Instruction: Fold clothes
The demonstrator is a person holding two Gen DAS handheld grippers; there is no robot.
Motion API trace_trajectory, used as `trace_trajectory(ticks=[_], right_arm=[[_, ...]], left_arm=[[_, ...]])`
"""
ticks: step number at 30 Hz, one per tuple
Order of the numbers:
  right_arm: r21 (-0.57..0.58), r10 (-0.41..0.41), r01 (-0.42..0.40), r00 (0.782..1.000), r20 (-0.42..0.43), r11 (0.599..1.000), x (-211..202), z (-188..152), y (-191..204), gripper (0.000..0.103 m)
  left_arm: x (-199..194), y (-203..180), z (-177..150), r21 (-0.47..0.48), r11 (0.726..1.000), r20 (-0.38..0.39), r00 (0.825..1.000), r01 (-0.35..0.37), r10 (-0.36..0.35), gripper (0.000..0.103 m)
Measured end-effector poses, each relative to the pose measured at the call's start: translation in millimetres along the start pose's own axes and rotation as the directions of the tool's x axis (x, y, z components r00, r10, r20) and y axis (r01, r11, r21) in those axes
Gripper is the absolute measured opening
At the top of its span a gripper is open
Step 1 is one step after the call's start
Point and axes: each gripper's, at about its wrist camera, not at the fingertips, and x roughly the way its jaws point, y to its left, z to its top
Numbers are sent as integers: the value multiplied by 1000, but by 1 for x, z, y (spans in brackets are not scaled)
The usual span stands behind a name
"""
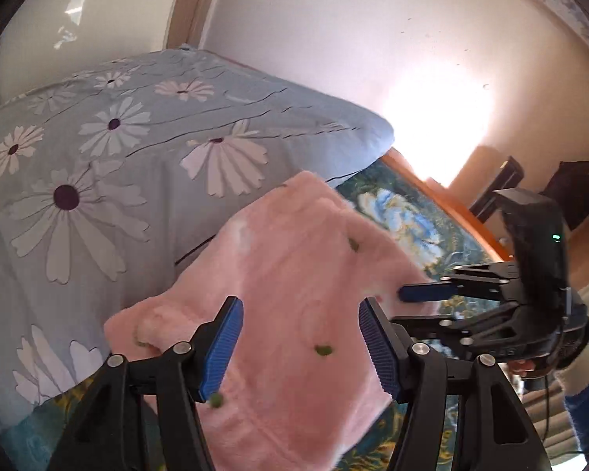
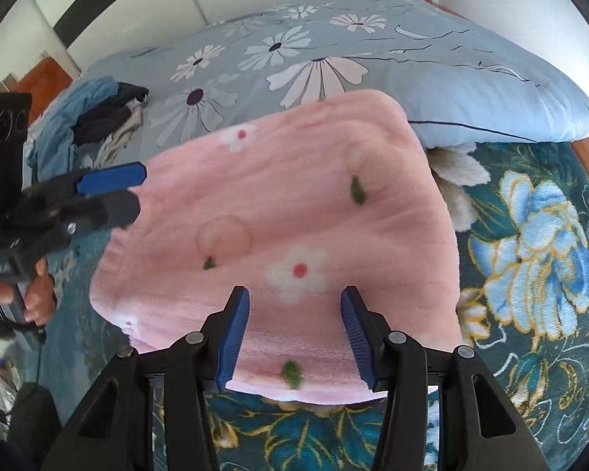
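Now both fingers (image 1: 300,347) (image 2: 294,337) apart, empty above pink garment (image 2: 278,212)

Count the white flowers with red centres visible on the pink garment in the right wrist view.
3 on the pink garment: one near its far edge, one large in the middle just ahead of the fingers, one faint at the near left corner. Others may be folded under.

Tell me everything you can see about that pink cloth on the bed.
The pink cloth looks soft and fleecy, printed with white red-centred flowers, faint circles and small green leaves. It lies folded into a rough rectangle, its far edge resting against the daisy quilt, the rest on the teal flowered blanket. Neither tool grips it.
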Motion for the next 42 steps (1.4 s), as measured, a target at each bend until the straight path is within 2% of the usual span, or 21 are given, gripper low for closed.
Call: trace_trajectory(ticks=[2, 6, 17, 21, 24, 27, 32, 35, 40, 42], right_arm=[[35, -11, 10, 999, 34, 999, -5, -6, -12, 50], [136, 17, -25, 998, 64, 990, -5, -18, -36, 50], [148, -43, 35, 998, 51, 988, 20, -24, -33, 50], [153, -73, 64, 996, 53, 986, 11, -25, -26, 50], [144, -97, 84, 992, 86, 986, -4, -34, -13, 50], [159, -103, 87, 990, 96, 983, -7, -51, -2, 50], [182, -120, 105, 990, 73, 978, 6, -87, 13, 50], [181, -138, 126, 989, 53, 975, 18, -102, 20, 50], [229, -176, 157, 982, 62, 961, 35, -116, 22, 51], [240, -173, 147, 981, 89, 960, 36, -119, 23, 58]], left_arm=[[7, 24, -10, -57, 998, 0, 1000, -1, 1, 65], [6, 41, -26, -105, 994, -4, 1000, 20, -20, 65], [10, 18, -40, 44, 996, -51, 995, -82, 84, 65], [-3, 4, -42, 72, 989, -36, 991, -126, 129, 65], [-25, -6, -55, 38, 991, 12, 992, -125, 125, 66], [-34, -12, -78, -25, 989, 20, 990, -143, 143, 66], [-33, -21, -121, -99, 980, 29, 984, -175, 178, 67], [-25, -23, -140, -132, 969, 5, 978, -208, 211, 67], [-9, -28, -151, -74, 958, -3, 961, -275, 276, 80], [-3, -27, -153, -70, 954, -9, 956, -292, 292, 84]])
